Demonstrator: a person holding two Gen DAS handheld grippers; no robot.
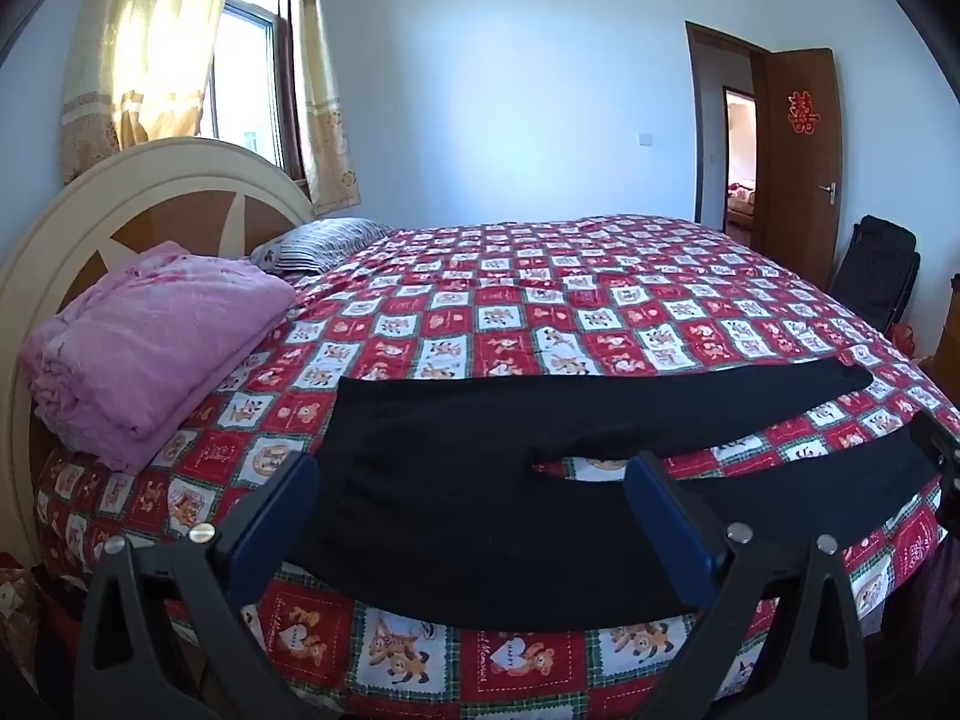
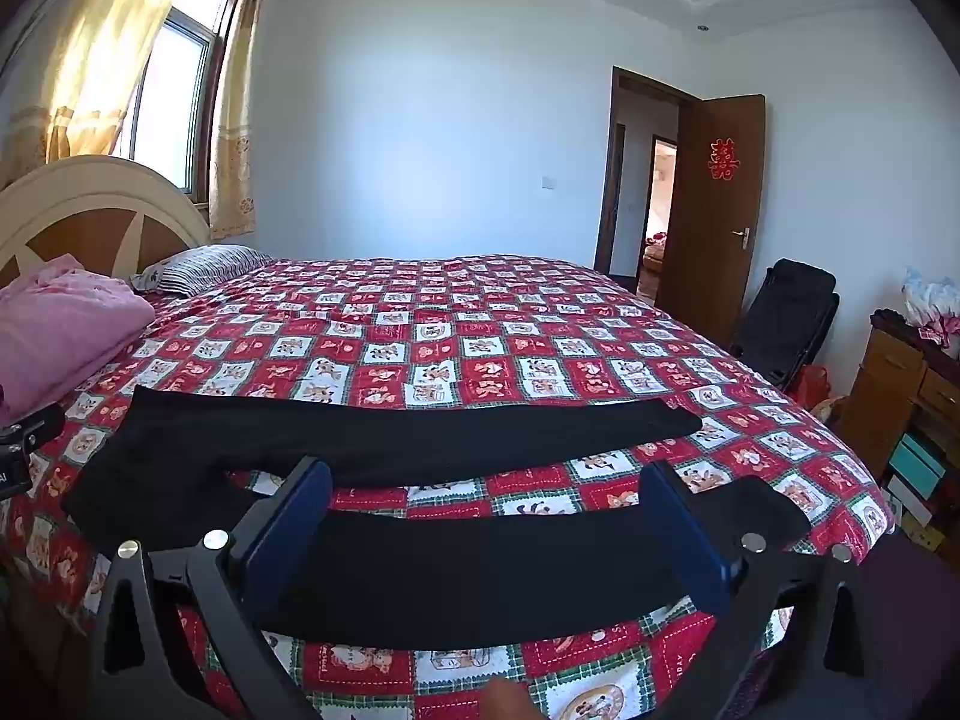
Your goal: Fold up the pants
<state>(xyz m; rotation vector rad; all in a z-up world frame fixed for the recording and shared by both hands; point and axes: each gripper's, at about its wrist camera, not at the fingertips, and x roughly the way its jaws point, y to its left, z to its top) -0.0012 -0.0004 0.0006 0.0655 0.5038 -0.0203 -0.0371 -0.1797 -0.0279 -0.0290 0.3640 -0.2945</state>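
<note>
**Black pants laid flat on bed; both tongs spread wide, nothing gripped**

The black pants (image 1: 480, 480) lie flat near the front edge of the bed, on a red-and-white checked bedspread (image 1: 540, 300) printed with cartoon bears. The waist end lies toward the headboard (image 1: 120, 192). The two legs run along the bed's front edge toward its foot, parted by a narrow gap where the bedspread shows through. The far leg ends in a cuff well short of the bed's foot; the near leg lies closest to the front edge.

The left tongs (image 1: 474, 480) stand fully spread over the waist and seat of the pants. The blue fingers (image 1: 273, 516) frame the fabric on either side, and whether they touch it cannot be told. They clamp nothing.

The right tongs (image 2: 486, 516) are likewise spread wide, over the near leg, with the fabric passing between the blue fingers (image 2: 288, 522). No grip on it is visible. At the bottom edge of the right wrist view, part of a hand (image 2: 504, 699) shows, blurred.

A folded pink blanket (image 1: 150, 336) rests on the bed against the headboard, well apart from the pants. A striped pillow (image 1: 324, 246) lies beyond it. Behind the headboard a window (image 1: 246, 72) with yellow curtains lets in bright light. Across the room a brown door (image 1: 801, 168) stands open, bearing a red paper ornament (image 1: 803, 113). A black folding chair (image 1: 876, 270) leans near the wall beside it.
</note>
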